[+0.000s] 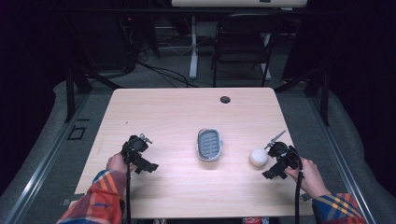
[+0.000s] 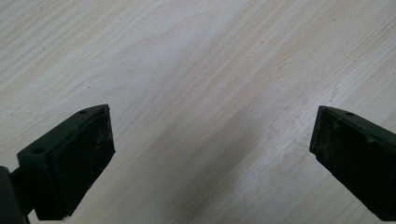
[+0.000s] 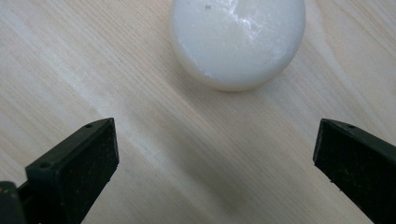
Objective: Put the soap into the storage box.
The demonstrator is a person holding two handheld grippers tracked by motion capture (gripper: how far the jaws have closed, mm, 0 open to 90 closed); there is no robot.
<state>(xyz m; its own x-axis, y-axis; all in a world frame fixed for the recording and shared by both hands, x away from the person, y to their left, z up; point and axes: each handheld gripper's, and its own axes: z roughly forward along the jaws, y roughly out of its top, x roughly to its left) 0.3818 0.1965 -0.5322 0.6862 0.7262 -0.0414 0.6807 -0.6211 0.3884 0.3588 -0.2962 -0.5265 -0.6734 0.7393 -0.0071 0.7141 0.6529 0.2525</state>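
A round white soap bar (image 1: 258, 157) lies on the wooden table (image 1: 177, 112) at the right. My right gripper (image 1: 275, 148) hovers just right of it, open; in the right gripper view the soap (image 3: 238, 39) sits just beyond the spread jaws of that gripper (image 3: 215, 154), apart from them. A grey slotted soap dish (image 1: 209, 144) rests at the table's middle. My left gripper (image 1: 138, 143) is at the left, open over bare wood (image 2: 201, 84), with nothing between the jaws of the gripper (image 2: 212, 149).
A cable hole (image 1: 225, 99) sits near the table's far edge. A black folding chair (image 1: 243, 46) and a white desk leg (image 1: 193, 46) stand beyond the table. Grey floor surrounds it.
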